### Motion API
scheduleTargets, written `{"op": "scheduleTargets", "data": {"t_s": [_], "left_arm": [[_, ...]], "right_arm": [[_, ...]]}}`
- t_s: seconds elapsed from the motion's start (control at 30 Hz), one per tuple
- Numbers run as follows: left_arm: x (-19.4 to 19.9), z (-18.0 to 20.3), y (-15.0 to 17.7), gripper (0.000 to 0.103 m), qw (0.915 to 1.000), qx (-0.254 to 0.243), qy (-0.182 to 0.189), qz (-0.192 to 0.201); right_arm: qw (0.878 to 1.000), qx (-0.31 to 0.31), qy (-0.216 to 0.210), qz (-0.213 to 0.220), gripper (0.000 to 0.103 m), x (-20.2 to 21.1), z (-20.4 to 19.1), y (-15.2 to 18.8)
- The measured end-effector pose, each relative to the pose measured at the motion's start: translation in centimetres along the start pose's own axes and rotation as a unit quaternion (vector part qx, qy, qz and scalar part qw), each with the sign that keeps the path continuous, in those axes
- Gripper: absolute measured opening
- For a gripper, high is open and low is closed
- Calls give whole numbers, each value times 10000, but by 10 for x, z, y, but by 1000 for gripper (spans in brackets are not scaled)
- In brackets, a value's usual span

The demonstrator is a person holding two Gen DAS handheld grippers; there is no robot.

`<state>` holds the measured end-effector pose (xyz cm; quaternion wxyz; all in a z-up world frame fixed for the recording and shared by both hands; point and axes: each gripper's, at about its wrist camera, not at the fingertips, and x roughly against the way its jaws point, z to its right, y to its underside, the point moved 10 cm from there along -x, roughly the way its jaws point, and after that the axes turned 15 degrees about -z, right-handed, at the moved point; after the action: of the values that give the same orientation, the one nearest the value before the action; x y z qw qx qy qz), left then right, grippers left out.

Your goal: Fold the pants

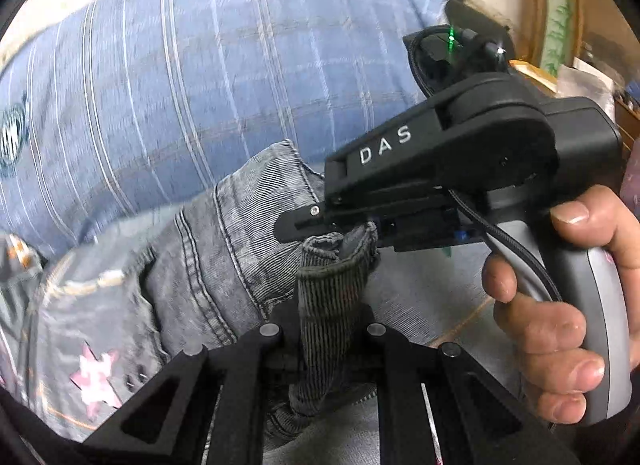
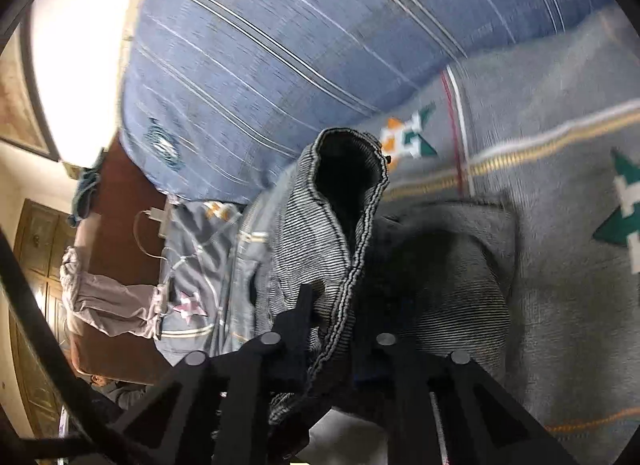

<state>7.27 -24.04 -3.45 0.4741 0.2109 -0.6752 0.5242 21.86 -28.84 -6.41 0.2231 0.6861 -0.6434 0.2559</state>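
Observation:
The grey denim pants [image 1: 224, 249] lie over a grey patterned blanket on the bed. My left gripper [image 1: 324, 349] is shut on a bunched hem of the pants [image 1: 332, 305], which stands up between its fingers. My right gripper [image 1: 316, 225], black and marked DAS, shows in the left wrist view, held by a hand and shut on the top of the same hem. In the right wrist view my right gripper [image 2: 340, 329] is shut on the ribbed grey edge of the pants [image 2: 320, 225], whose open end faces the camera.
A large blue striped pillow [image 1: 208, 65] lies behind the pants; it also shows in the right wrist view [image 2: 300, 45]. The grey blanket with teal and orange motifs [image 2: 560, 185] covers the bed. A crumpled grey garment [image 2: 104, 297] lies at the left on a brown surface, near wooden doors.

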Motion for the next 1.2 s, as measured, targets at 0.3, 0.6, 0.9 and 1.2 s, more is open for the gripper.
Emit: {"op": "scheduleTargets", "data": {"t_s": [0.3,0.6,0.9,1.2], "left_arm": [[-68,42,14,19,9910,-233,716,-1104],[-7,11,26,58,9804,54,1787,-824],[-36,-143,41,72,9515,2238,1853,-1012],[-54,-186,65,72,9147,3239,2000,-1357]], "right_arm": [[9871,-314,1512,-415,16,-4,61,5],[9865,-310,1538,-465,24,-5,64,6],[9782,-293,2026,-356,27,-6,59,9],[9884,-523,1427,-7,49,7,65,15]]}}
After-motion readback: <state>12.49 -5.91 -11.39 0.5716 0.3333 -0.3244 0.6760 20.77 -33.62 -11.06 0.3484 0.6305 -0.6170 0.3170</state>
